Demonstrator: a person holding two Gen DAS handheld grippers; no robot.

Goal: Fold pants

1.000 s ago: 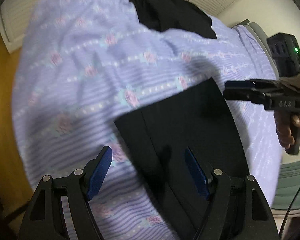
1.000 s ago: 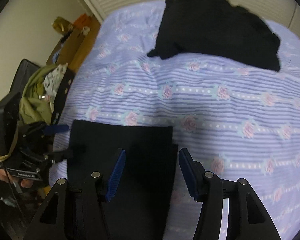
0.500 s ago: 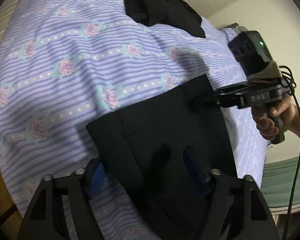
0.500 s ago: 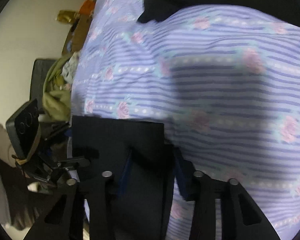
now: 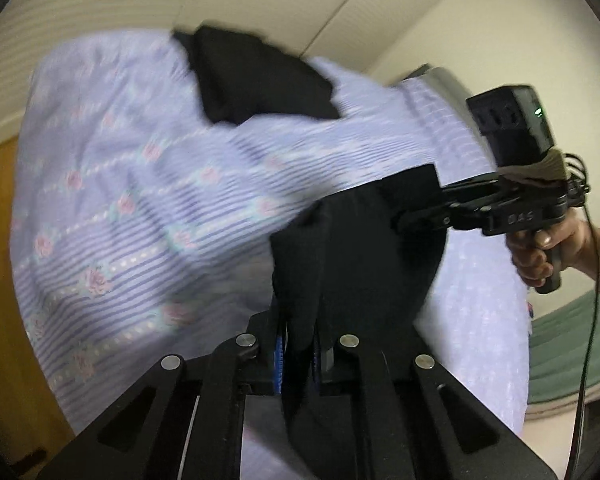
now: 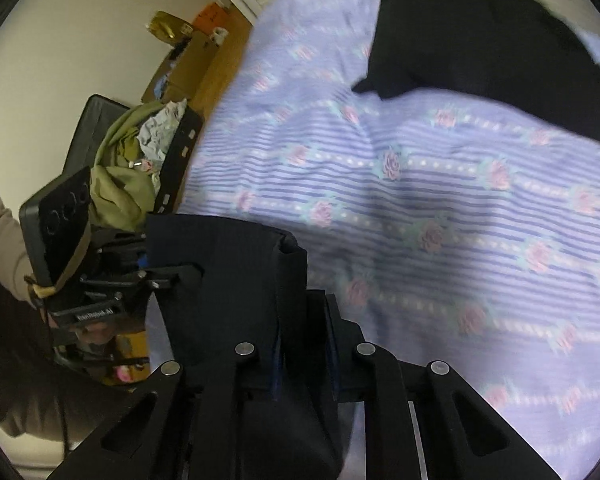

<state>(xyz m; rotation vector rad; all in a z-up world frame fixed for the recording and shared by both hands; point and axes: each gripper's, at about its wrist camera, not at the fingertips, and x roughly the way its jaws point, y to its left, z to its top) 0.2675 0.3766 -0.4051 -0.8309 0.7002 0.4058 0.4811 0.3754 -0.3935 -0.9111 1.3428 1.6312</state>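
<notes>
Bed [image 6: 440, 184] in lilac floral sheet, dark garment [image 6: 484, 44] on it

- Left tongs [image 5: 298, 354] are clamped tight on dark cloth.
- Right tongs [image 6: 302, 354] look clamped likewise, their fingertips mostly hidden by cloth.

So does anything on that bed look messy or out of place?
Mostly the dark clothing bunched in a rumpled heap at the far end of the flowered bedspread. The folded black pants look tidy, clamped between the left gripper and right gripper.
</notes>
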